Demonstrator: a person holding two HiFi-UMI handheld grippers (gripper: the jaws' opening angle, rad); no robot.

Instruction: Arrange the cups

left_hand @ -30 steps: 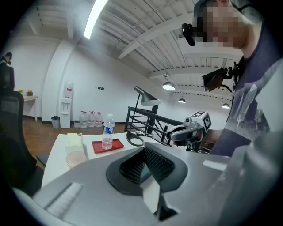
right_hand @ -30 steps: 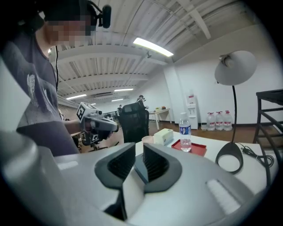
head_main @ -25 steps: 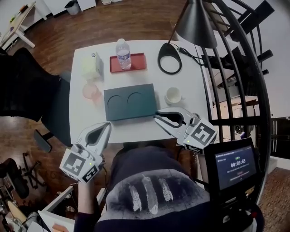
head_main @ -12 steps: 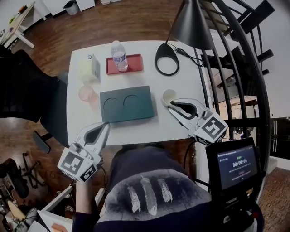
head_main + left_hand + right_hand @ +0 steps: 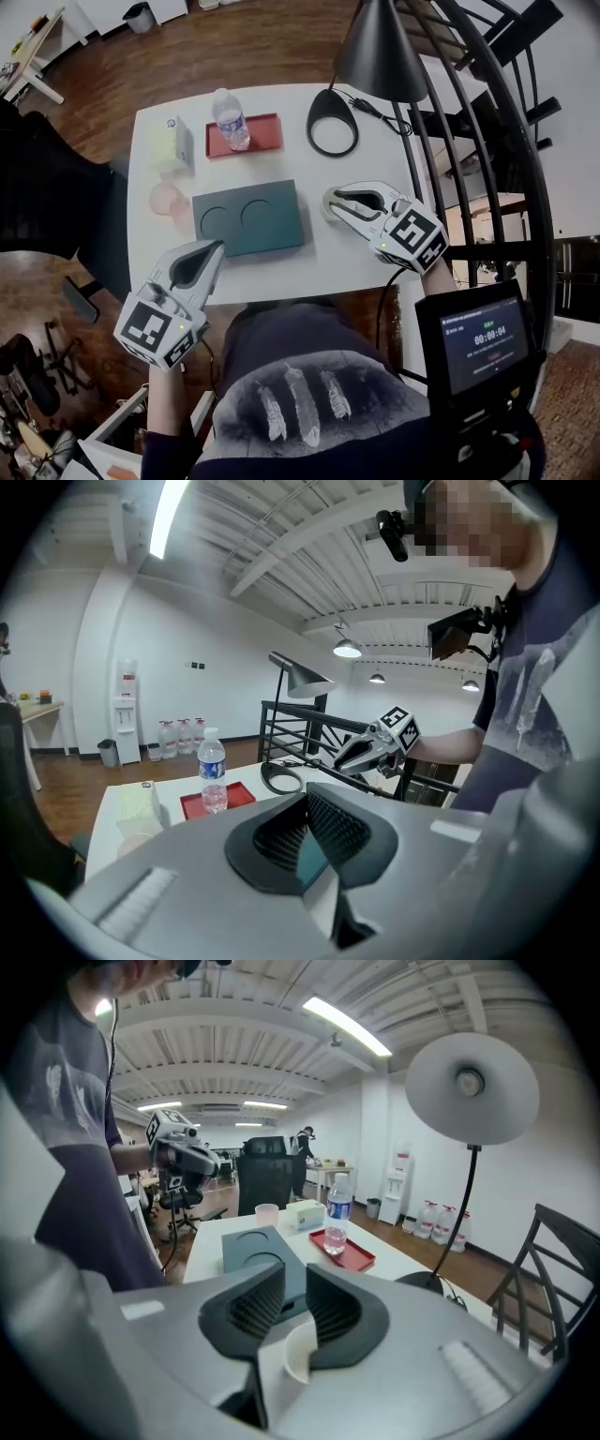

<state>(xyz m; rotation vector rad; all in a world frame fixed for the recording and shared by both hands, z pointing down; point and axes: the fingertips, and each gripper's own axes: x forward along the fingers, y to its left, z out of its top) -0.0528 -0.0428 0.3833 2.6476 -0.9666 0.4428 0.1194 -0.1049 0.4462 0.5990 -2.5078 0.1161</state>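
Only the right gripper view is showing the white cup (image 5: 298, 1356) rim between the spread, just-opening jaws of the right gripper (image 5: 294, 1283), at the table (image 5: 281, 262) right edge. The left gripper (image 5: 305, 808) is hovering pressed together. The red tray (image 5: 267, 136) is carrying a bottle (image 5: 228, 117).

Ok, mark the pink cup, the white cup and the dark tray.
pink cup (image 5: 167, 199), head view, on the middle of its mouth.
white cup (image 5: 298, 1354), right gripper view, on its wall.
dark tray (image 5: 286, 232), head view, on its bare right corner.

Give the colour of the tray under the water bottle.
The tray is red; clearest in the head view.
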